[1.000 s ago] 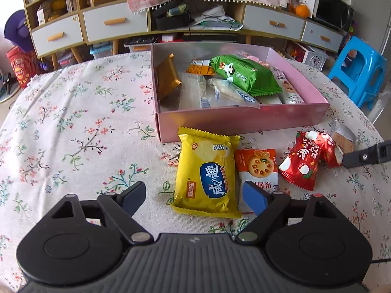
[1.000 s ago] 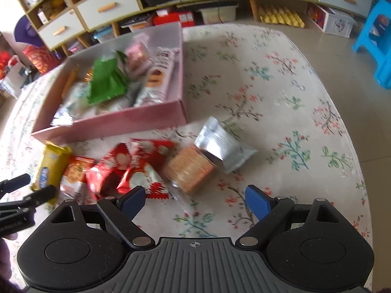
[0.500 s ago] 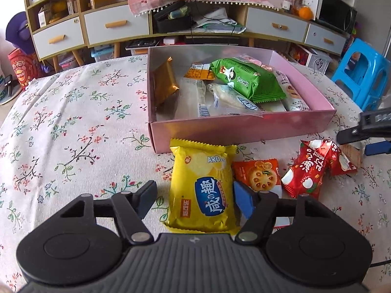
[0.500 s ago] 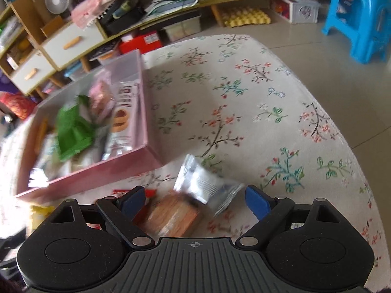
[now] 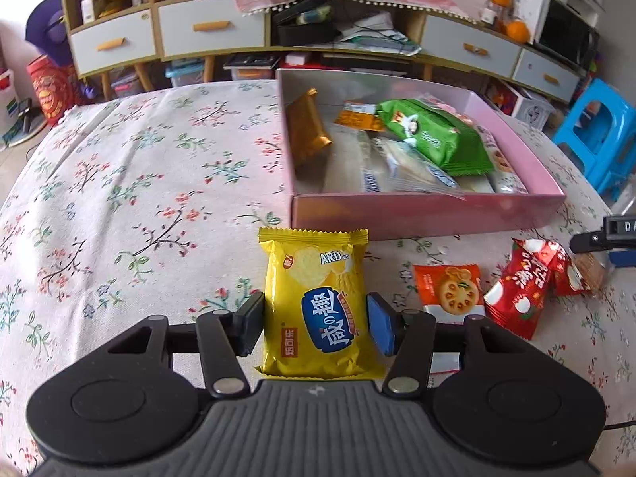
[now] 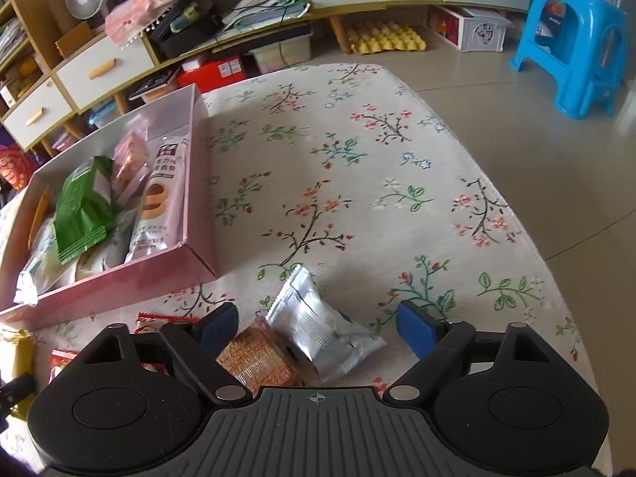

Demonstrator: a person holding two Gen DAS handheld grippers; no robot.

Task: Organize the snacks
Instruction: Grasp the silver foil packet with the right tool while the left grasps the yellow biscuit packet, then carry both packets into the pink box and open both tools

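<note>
My left gripper (image 5: 316, 328) is shut on the yellow snack packet (image 5: 316, 302), its pads touching both long sides; the packet lies on the floral tablecloth in front of the pink box (image 5: 425, 212). The box holds several snacks, among them a green packet (image 5: 433, 135). My right gripper (image 6: 318, 324) is open over a silver packet (image 6: 318, 324) and a brown cracker pack (image 6: 256, 359), both between the fingers on the cloth. An orange cracker packet (image 5: 449, 288) and red candy packets (image 5: 524, 286) lie right of the yellow packet.
The pink box also shows at the left of the right wrist view (image 6: 119, 282). The table edge curves down the right side (image 6: 528, 234). A blue stool (image 6: 572, 43) stands on the floor beyond. Cabinets with drawers (image 5: 206, 33) line the back.
My left gripper moved forward and closed its fingers onto the yellow packet. My right gripper moved closer over the silver and brown packets and stayed open.
</note>
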